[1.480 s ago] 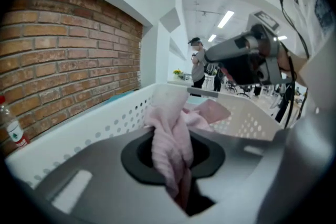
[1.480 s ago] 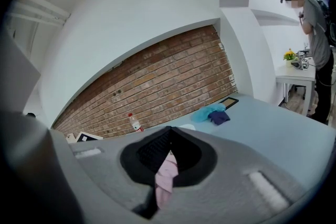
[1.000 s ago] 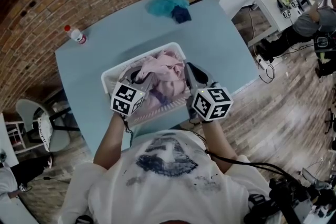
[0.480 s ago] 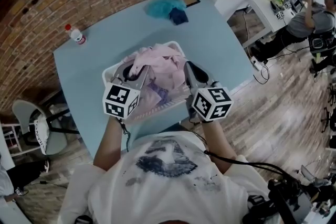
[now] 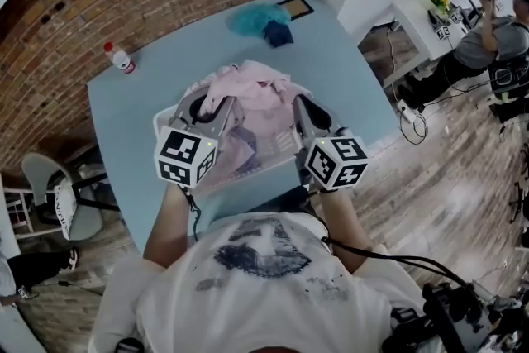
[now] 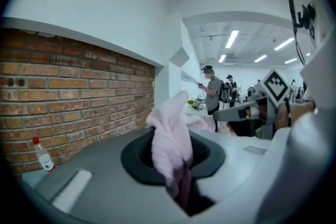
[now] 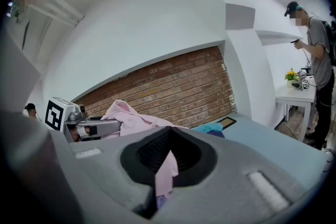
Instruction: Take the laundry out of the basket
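Handling looks easy: the pink garment (image 5: 256,91) seems soft, light and limp, so pinch bunched folds near opposite edges. Left tongs (image 6: 176,165) are clamped on a thick fold, right tongs (image 7: 163,176) clenched on a thin edge. The garment hangs between them, above the basket (image 5: 160,126) on the surface (image 5: 140,87).

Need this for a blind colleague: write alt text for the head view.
Seen from above, the left gripper and right gripper each clamp a pink garment over a white laundry basket on a light-blue table. A water bottle and teal cloth lie beyond.
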{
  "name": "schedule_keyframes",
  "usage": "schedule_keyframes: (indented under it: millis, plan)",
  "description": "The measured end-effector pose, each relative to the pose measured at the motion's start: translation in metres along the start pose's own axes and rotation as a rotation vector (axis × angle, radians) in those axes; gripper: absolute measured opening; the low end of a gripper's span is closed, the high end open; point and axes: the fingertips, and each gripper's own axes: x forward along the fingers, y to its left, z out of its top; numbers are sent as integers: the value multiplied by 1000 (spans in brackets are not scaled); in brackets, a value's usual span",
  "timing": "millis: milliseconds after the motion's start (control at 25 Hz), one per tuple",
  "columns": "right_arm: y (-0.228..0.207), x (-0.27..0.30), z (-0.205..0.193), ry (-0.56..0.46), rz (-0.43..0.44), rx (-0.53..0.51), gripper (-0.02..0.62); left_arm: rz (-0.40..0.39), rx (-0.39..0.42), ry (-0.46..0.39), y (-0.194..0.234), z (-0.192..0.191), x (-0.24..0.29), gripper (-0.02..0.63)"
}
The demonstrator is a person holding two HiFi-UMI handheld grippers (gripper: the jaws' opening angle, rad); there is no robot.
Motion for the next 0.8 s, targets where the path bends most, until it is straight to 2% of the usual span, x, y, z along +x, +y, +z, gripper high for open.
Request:
schedule_keyframes:
  millis: [440, 800]
  plan:
    - [-109, -16, 40, 11, 106, -24, -3, 96, -26, 9, -55, 36, 83, 51]
    - [-206, -37, 60, 4, 116, -20, -3, 114, -26, -10, -108, 63, 162, 51]
